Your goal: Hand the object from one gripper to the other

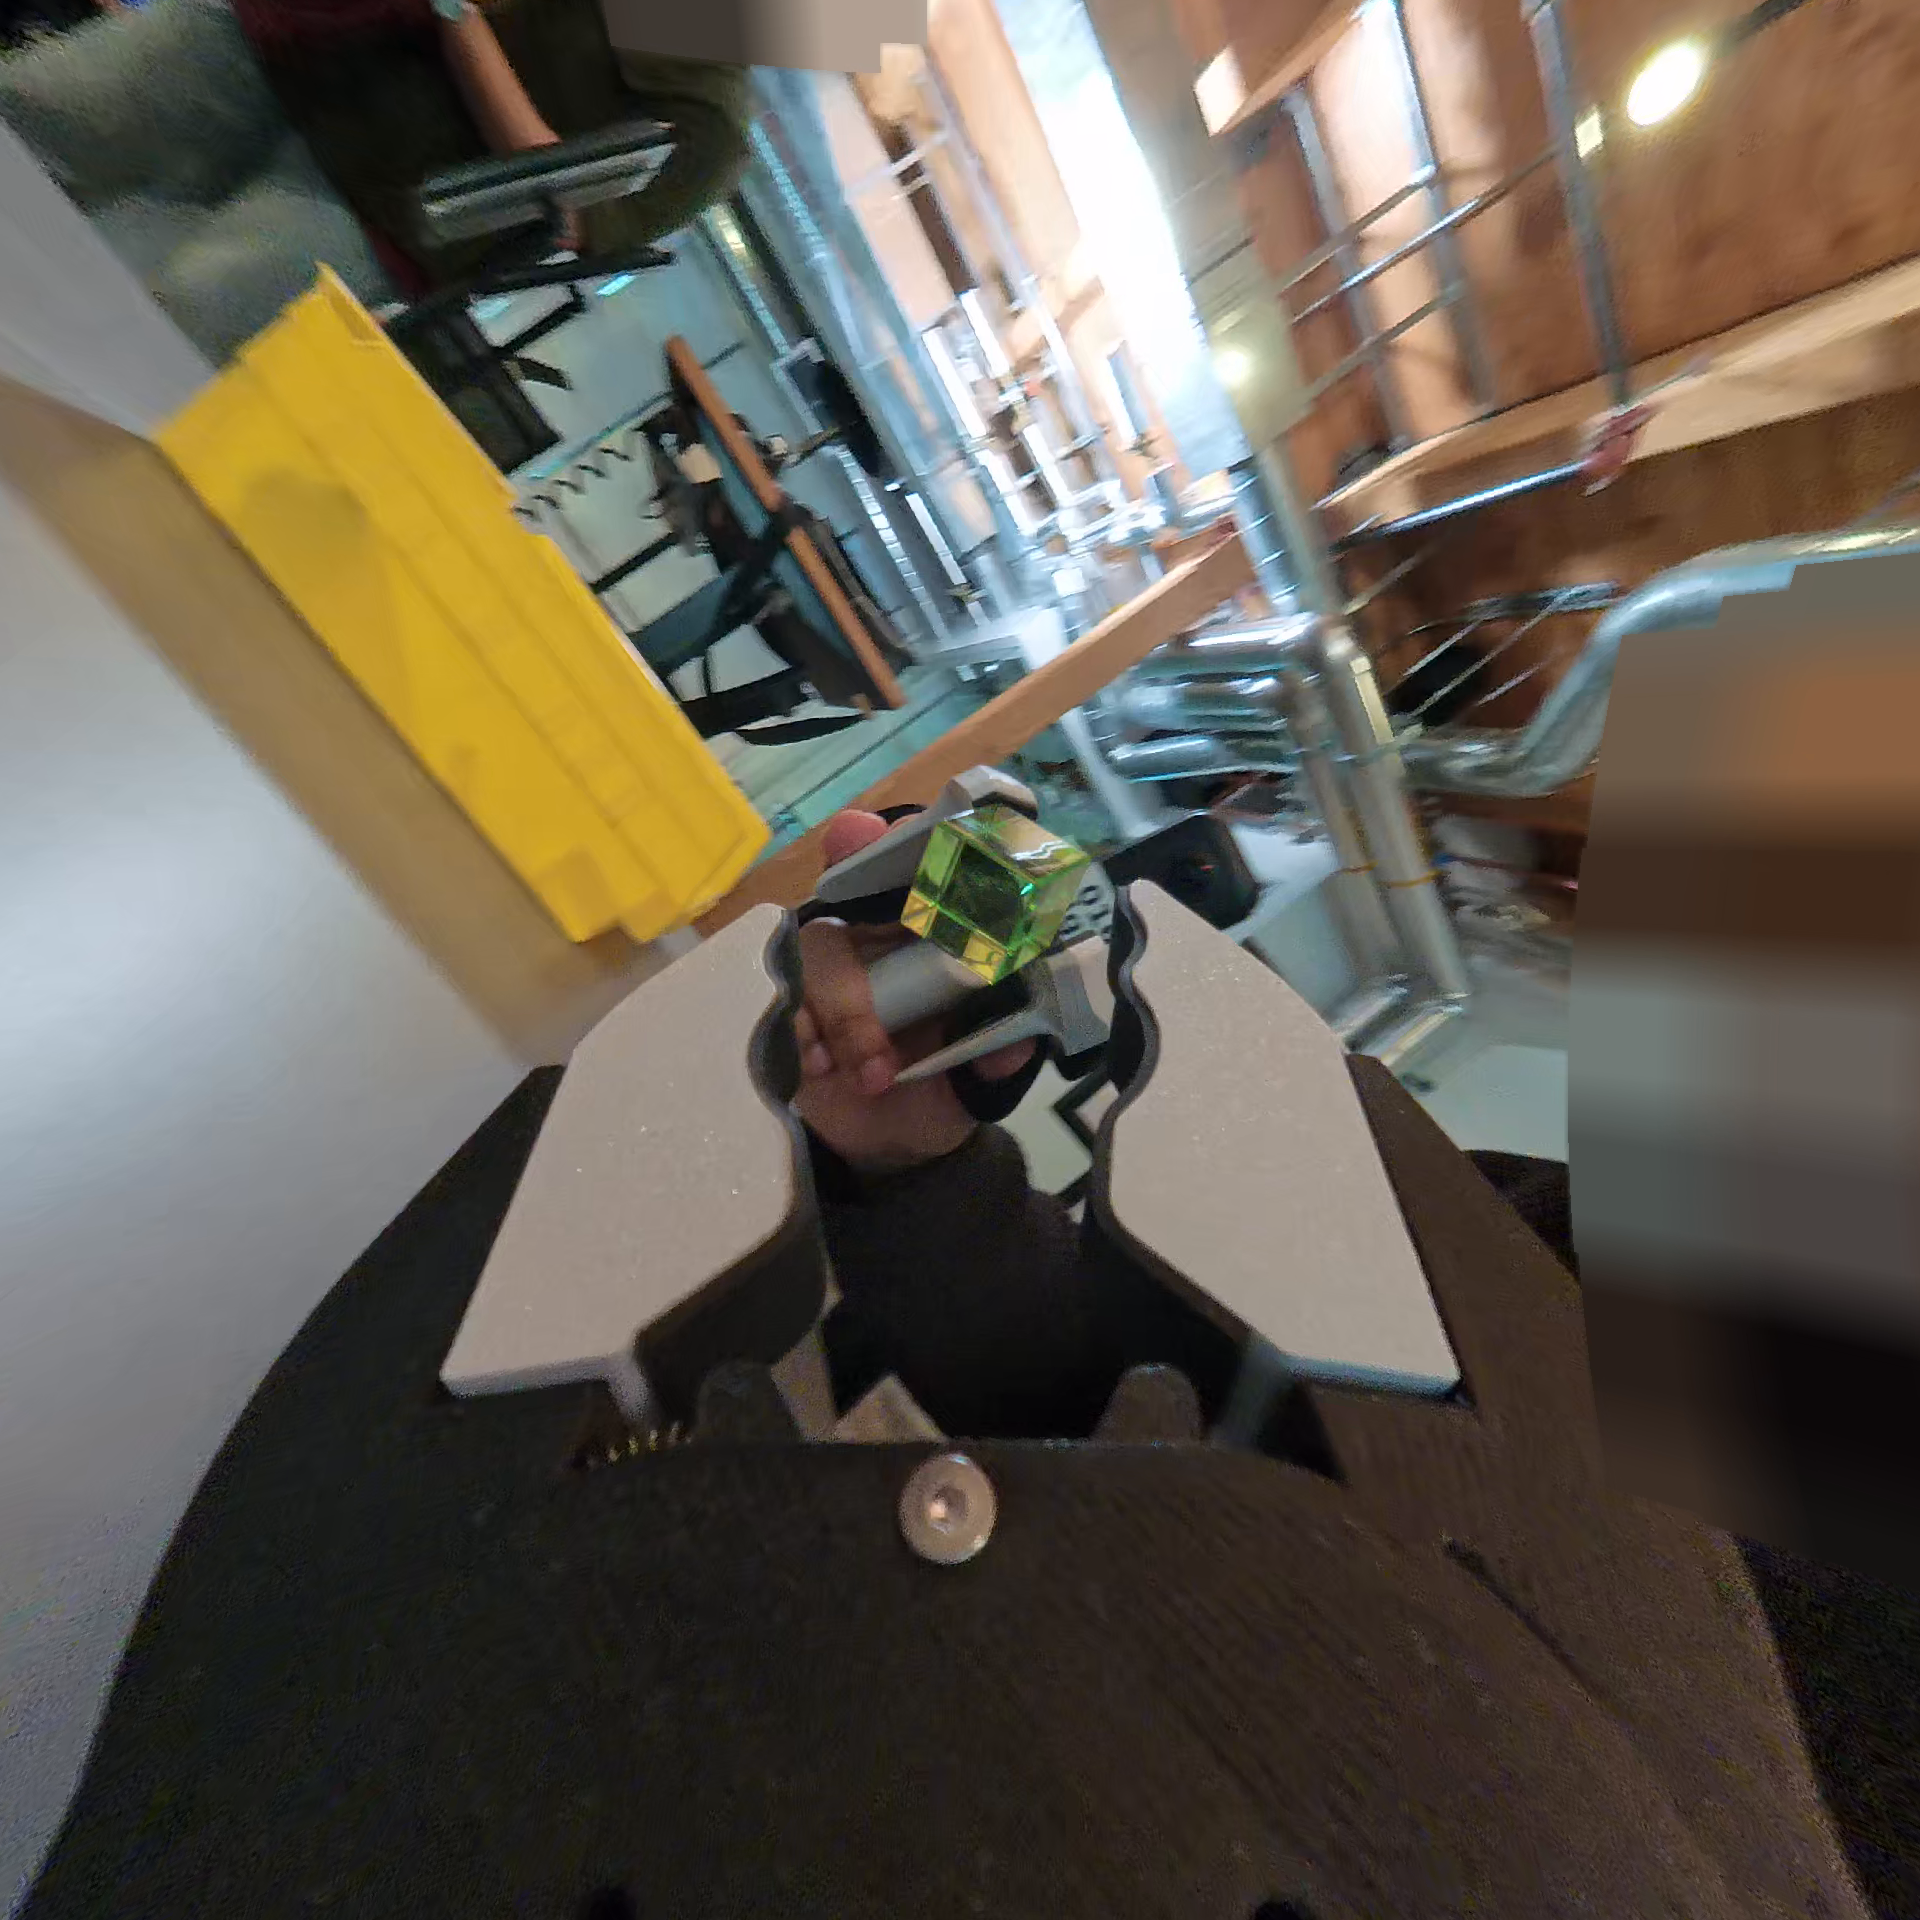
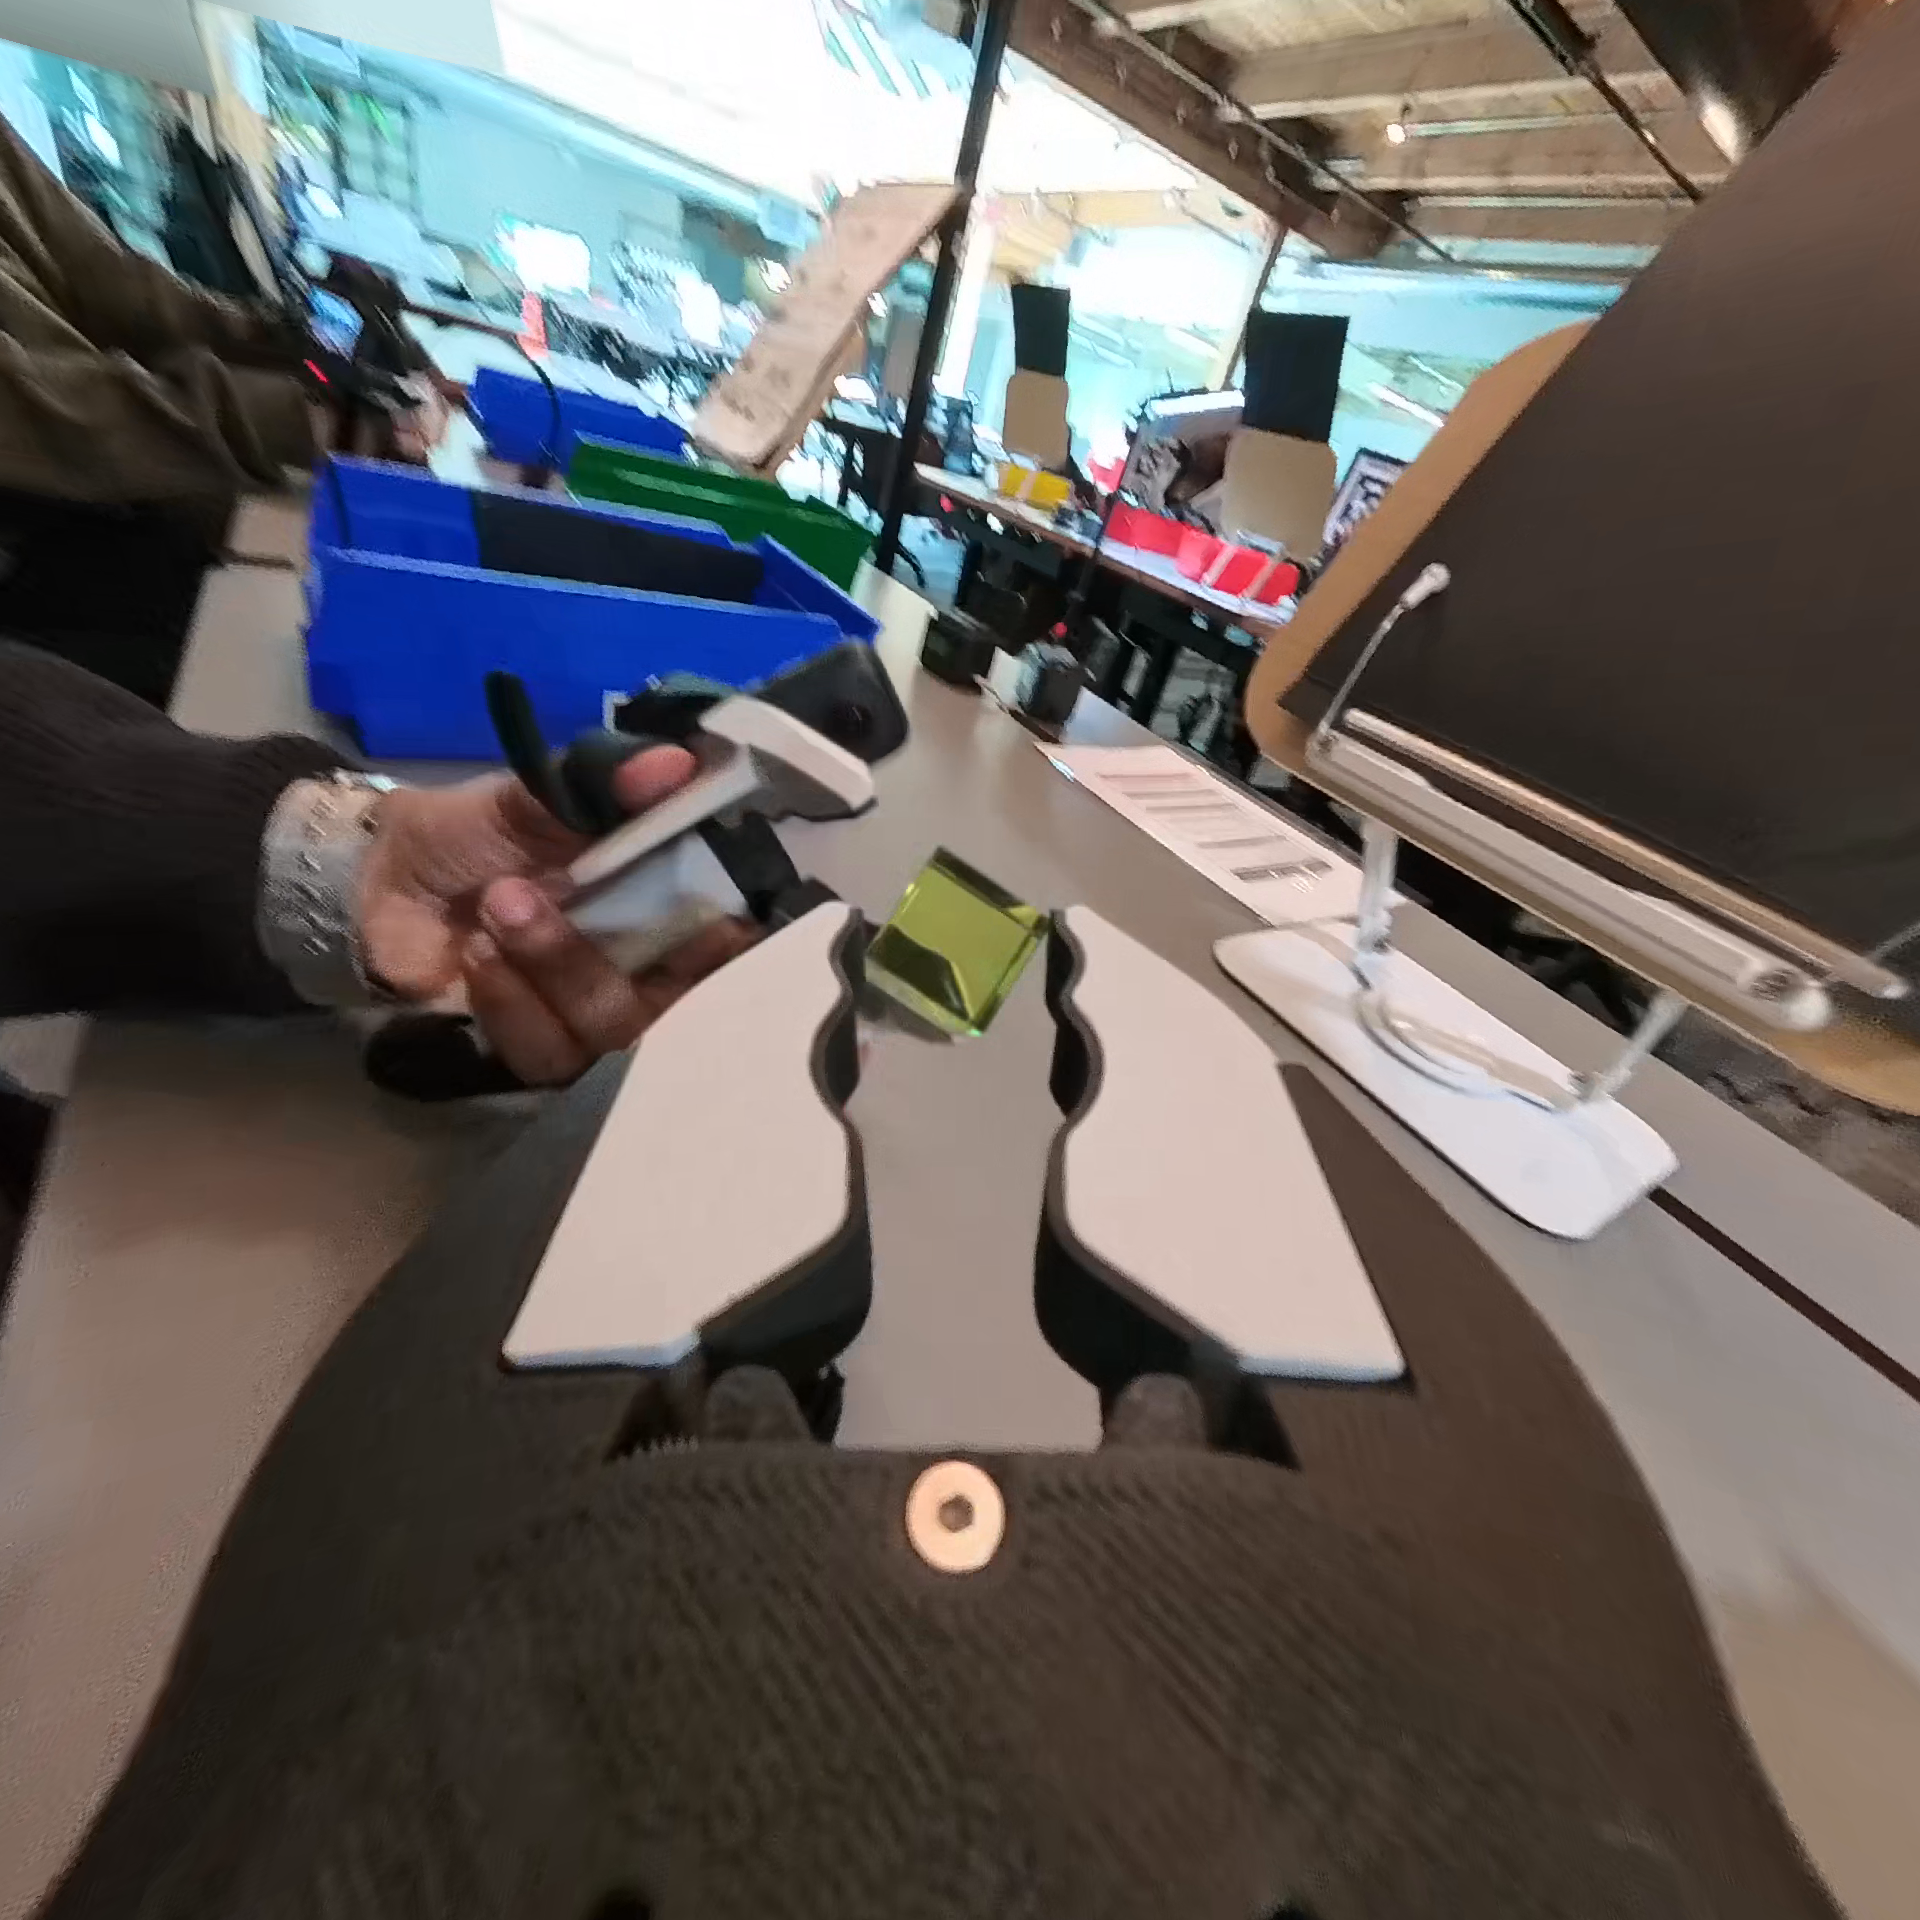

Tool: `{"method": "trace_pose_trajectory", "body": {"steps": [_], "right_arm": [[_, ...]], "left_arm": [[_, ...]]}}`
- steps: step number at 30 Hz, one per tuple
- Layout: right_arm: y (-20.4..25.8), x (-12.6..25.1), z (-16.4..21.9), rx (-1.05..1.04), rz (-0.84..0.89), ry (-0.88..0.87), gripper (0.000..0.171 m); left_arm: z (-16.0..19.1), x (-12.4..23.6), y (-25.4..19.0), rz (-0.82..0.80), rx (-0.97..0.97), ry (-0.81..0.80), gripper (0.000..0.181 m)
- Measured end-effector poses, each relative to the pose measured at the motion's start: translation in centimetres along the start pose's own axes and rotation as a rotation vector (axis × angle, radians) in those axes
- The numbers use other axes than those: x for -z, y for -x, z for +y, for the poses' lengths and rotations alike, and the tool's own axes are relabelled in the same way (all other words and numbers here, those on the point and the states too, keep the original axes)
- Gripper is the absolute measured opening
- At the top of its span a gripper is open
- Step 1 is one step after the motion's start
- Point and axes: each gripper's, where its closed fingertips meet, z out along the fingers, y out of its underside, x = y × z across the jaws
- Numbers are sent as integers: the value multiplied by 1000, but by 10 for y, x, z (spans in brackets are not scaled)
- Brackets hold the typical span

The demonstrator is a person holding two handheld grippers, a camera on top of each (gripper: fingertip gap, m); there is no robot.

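- Here, the grey table (image 2: 260,1247) serves only as backdrop: the swap is being made in the air above it, so nothing needs setting down between grips.
- Blue bins (image 2: 540,644) sit at the table's far side and a yellow bin (image 1: 436,623) at another edge, all well apart from the 2 tools and out of the working space.
- A tilted dark screen (image 2: 1662,520) on a white stand occupies the right side, beside a printed sheet (image 2: 1195,821).
- The right tool (image 2: 951,977) is clamped on the green cube (image 2: 951,935), pinching it at the very fingertips. This likely leaves the cube's free faces exposed for the other tool to take.
- The left tool (image 1: 956,920), carried in the person's left hand (image 2: 468,904), is spread wide with nothing in it. It faces the cube, which sits just beyond its tips and not yet between them.
- Judged from this, the handover is at the approach: the left tool must advance around the cube and close before the right lets go, or the cube could drop.
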Motion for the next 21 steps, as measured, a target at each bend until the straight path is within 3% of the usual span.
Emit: {"method": "trace_pose_trajectory", "body": {"steps": [11, 17, 21], "right_arm": [[3, -12, 46, 306, 81, 317, 34], [7, -15, 59, 380, 75, 395, 34], [7, -15, 63, 414, 81, 426, 34]], "left_arm": [[16, 0, 32, -274, -193, 135, 48], [17, 4, 47, -406, -289, 164, 29], [19, 6, 52, -443, -309, 191, 29]]}}
